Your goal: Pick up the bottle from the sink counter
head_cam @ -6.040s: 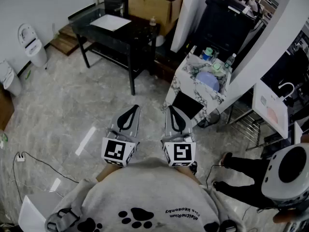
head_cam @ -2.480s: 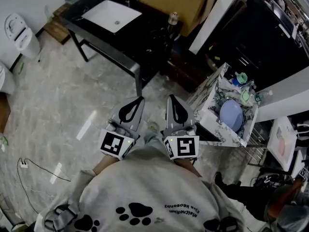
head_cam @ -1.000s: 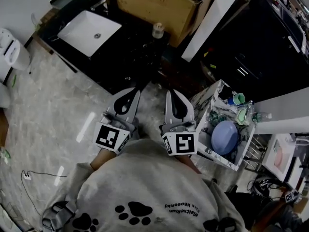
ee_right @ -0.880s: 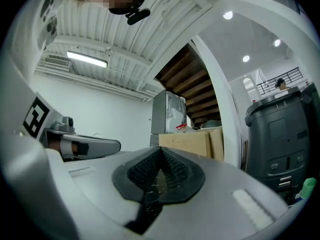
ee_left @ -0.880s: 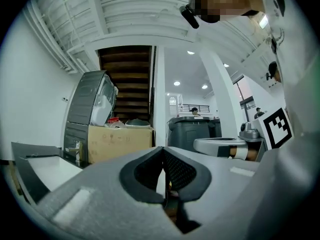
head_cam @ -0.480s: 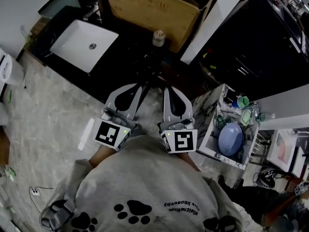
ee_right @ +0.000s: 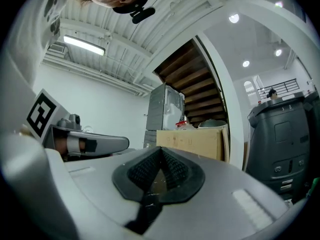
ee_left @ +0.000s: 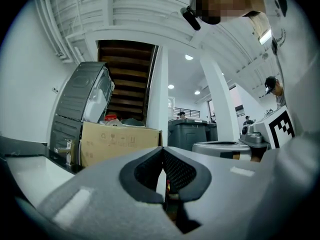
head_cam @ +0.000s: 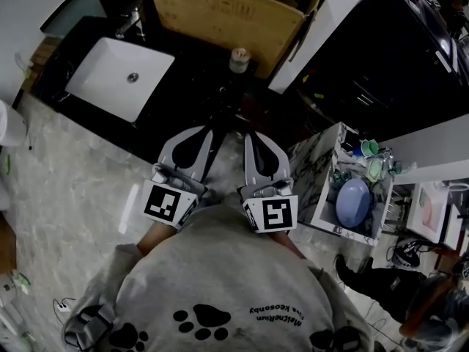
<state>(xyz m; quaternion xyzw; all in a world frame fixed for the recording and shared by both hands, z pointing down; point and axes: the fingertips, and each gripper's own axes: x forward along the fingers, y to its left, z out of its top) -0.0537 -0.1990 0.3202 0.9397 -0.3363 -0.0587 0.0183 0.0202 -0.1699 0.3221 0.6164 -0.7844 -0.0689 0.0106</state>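
Note:
A small brownish bottle with a pale cap stands upright on the black sink counter, to the right of the white basin. In the head view my left gripper and right gripper are held side by side close to my body. Their tips reach the counter's near edge, well short of the bottle. Both are shut with nothing between their pads. In the left gripper view the jaws meet, and in the right gripper view the jaws do too. I cannot make out the bottle in either gripper view.
A large cardboard box sits right behind the bottle. A faucet stands behind the basin. To my right is a marble-patterned cart holding a blue bowl and cups. A dark cabinet stands beyond it, and another person's legs are at lower right.
I have come closer to the sink counter, so the basin and bottle now lie just ahead of the gripper tips. Both grippers have stayed shut and side by side.

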